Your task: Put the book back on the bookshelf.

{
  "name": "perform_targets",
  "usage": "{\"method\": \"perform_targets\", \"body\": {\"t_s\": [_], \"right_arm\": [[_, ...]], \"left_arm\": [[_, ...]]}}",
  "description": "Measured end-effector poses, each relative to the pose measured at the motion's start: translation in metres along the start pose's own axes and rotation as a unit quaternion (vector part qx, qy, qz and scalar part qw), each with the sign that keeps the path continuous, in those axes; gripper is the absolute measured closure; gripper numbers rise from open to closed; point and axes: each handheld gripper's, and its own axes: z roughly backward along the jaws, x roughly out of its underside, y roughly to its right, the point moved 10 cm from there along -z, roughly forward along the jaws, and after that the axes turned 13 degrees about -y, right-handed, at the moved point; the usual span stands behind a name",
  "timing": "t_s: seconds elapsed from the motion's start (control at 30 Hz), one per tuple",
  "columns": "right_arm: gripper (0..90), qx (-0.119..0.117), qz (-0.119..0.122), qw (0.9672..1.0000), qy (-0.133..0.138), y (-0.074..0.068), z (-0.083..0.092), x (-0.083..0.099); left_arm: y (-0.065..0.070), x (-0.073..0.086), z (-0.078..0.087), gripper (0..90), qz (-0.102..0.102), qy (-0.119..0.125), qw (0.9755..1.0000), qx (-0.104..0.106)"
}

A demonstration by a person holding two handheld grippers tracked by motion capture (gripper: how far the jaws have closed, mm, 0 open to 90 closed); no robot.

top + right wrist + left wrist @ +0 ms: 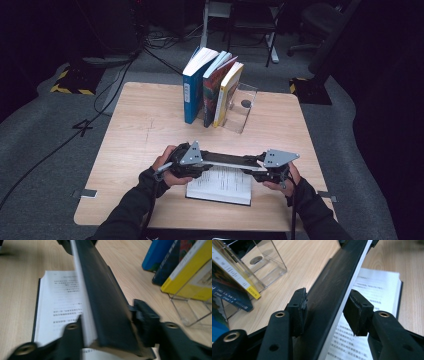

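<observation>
At the table's near edge, about six o'clock in the high view, a black-covered open book lies flat with one half raised on edge between two hand-held tools. Left gripper, at nine o'clock of the book, has its jaws part open around the raised cover and page block; in the left gripper view one pad lies against the dark cover while the other stands just off the white page edge. Right gripper, at three o'clock, straddles the same raised half, its jaws part open; blur in the right gripper view hides whether its pads press. Toward twelve o'clock, three books lean beside a clear stand.
</observation>
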Motion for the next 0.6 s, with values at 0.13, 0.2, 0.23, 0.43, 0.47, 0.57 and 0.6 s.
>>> {"method": "perform_targets", "body": {"t_s": [0.13,0.2,0.23,0.43,0.47,0.57,0.6], "right_arm": [[57.1,-0.005,-0.019,0.9998,0.009,0.010,-0.005,0.013],[61.7,0.014,-0.006,0.9998,0.012,0.008,-0.003,0.010],[61.7,0.014,-0.006,0.9998,0.012,0.008,-0.003,0.010],[64.2,0.029,0.019,0.9994,-0.006,0.002,-0.003,0.004],[64.4,0.031,0.023,0.9992,-0.009,0.000,-0.003,0.003],[64.6,0.037,0.030,0.9988,-0.013,-0.004,-0.005,0.001],[64.6,0.039,0.032,0.9987,-0.013,-0.007,-0.005,-0.001]], "left_arm": [[-0.002,0.000,0.001,57.3,0.004,0.005,1.0000,0.006],[-0.005,-0.001,0.002,56.5,0.012,0.007,0.9999,0.006],[-0.005,-0.001,0.002,55.3,0.012,0.007,0.9999,0.006],[-0.001,-0.006,0.011,43.8,0.025,0.005,0.9997,-0.001],[0.000,-0.009,0.014,40.5,0.025,0.008,0.9996,-0.008],[0.001,-0.013,0.016,35.0,0.025,0.003,0.9994,-0.021],[0.001,-0.014,0.016,35.0,0.023,0.000,0.9994,-0.027]]}}
